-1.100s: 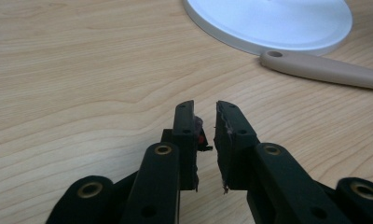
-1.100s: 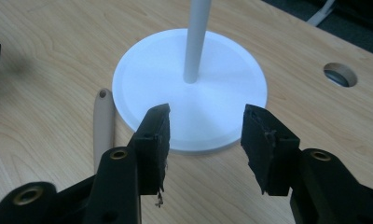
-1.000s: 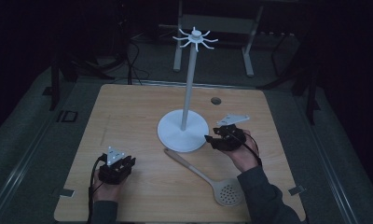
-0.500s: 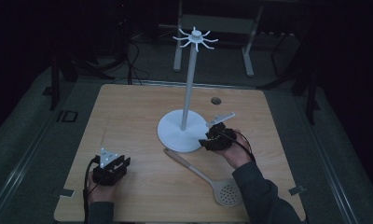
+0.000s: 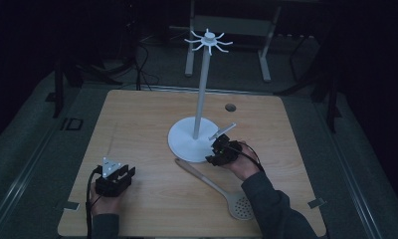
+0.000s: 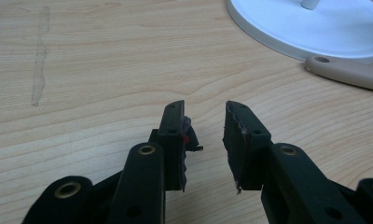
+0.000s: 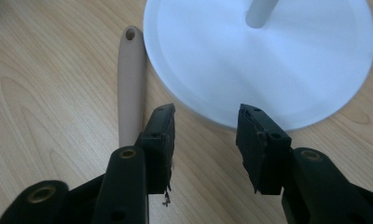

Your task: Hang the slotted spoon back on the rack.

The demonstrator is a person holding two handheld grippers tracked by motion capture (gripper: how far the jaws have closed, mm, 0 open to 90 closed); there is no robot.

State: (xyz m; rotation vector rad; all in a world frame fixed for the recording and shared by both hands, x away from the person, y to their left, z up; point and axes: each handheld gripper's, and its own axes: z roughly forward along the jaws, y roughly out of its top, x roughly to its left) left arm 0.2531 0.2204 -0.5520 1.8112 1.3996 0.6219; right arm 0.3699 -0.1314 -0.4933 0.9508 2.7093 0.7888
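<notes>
1. Dim room, dark floor round a pale wooden table (image 5: 137, 124); white hook stand (image 5: 203, 94) upright near the middle on a round base (image 7: 268, 60), ring of hooks at the top

2. Beige slotted spoon (image 5: 214, 186) flat on the table in front of the base; handle tip with its hanging hole (image 7: 130, 33) just beside the base rim, perforated bowl (image 5: 242, 206) toward the near edge, beside the right sleeve

3. Right gripper (image 7: 203, 140) low over the table at the base edge, jaws apart with nothing between them, just been narrowing; spoon handle just outside one jaw, not gripped

4. Left gripper (image 6: 205, 140) near the left front corner, well apart from the spoon; released, nothing held, jaws just been widening

5. Probably light, stiff plastic or silicone; smooth, narrow handle, likely to slip or pivot if pinched near one end; not fragile

6. Best taken across the handle's sides, a little back from the hole; hole then free for a hook, bowl hanging below; flat lie means jaws must come right down to the wood
</notes>
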